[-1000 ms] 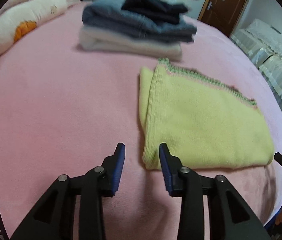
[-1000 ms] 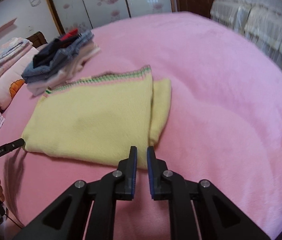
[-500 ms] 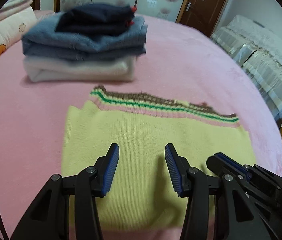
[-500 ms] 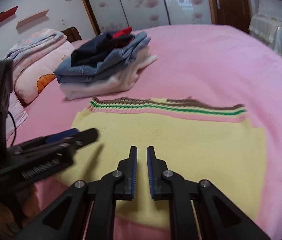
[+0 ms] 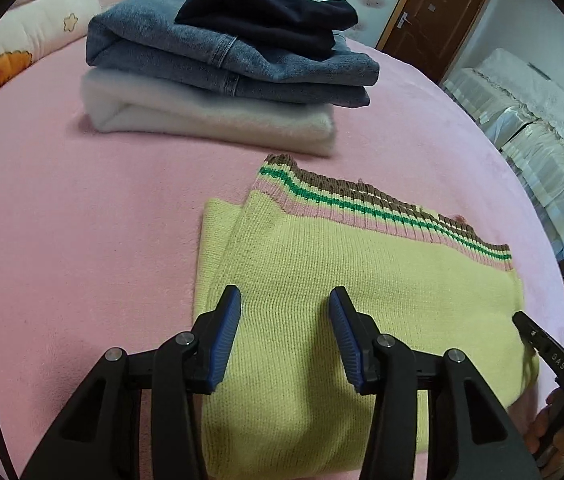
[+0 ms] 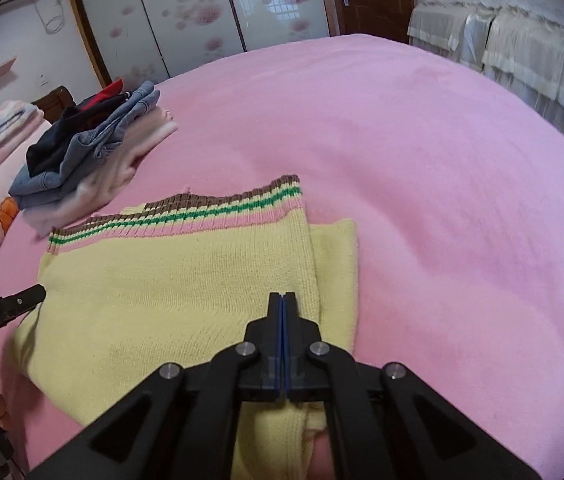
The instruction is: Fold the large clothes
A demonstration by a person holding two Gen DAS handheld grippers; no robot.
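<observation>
Yellow knit sweater (image 5: 362, 292) lies folded flat on pink bedspread (image 5: 82, 240), striped hem farthest from us, long axis crosswise. We hold left gripper (image 5: 285, 330) spread over its left edge; right gripper (image 6: 282, 334) pressed together, nothing visibly pinched, over right edge. Folded stack (image 5: 218, 68) sits beyond.

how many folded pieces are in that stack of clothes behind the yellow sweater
3 visible: a white garment at the bottom, blue denim on it, and a dark navy piece on top. A bit of red shows at the stack's far side, so another may be hidden.
</observation>
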